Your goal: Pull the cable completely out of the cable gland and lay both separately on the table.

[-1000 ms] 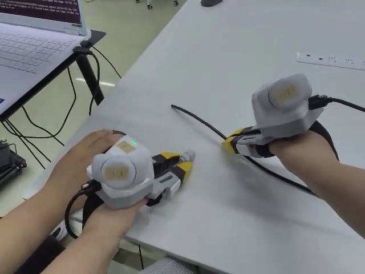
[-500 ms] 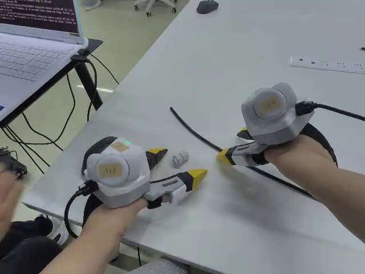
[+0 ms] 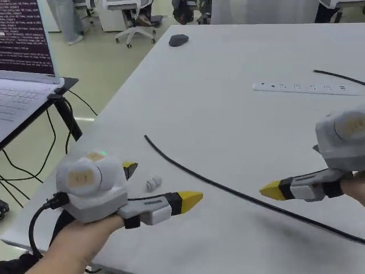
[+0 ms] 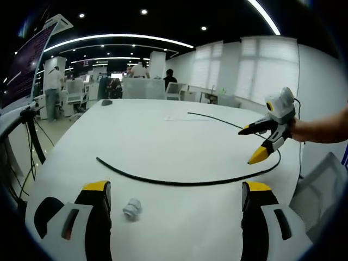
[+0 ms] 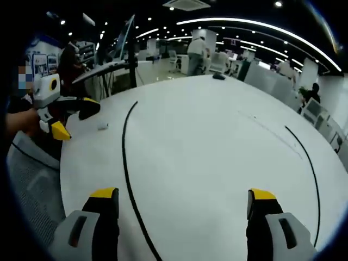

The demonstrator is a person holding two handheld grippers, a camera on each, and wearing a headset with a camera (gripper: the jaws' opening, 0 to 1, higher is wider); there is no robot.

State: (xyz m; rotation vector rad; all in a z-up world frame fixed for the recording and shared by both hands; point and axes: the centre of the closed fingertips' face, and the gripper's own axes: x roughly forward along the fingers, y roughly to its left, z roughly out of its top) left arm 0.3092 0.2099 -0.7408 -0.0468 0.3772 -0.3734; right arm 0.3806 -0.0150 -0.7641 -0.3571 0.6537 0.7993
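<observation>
The black cable [image 3: 239, 195] lies loose on the white table [image 3: 228, 125], running from the left middle toward the right front. The small grey cable gland [image 3: 153, 183] lies apart from it, a short way from the cable's left end. My left gripper [image 3: 161, 182] is open, and the gland [image 4: 131, 207] sits on the table between its spread jaws, nearer the left one and untouched. My right gripper [image 5: 182, 194] is open and holds nothing, with the cable [image 5: 125, 147] passing under its left jaw. In the left gripper view, the right gripper [image 4: 250, 144] hovers above the cable's [image 4: 179, 182] far end.
A white power strip [image 3: 296, 88] and a second black cable [image 3: 339, 76] lie at the back right. A dark mouse [image 3: 178, 40] sits at the far edge. A laptop [image 3: 23, 63] on a stand is off the table's left edge, with office chairs beyond it.
The left gripper let go of the gland, which now lies on the table. The right gripper released the cable, opened and drew off to the right. The head camera tilted up.
</observation>
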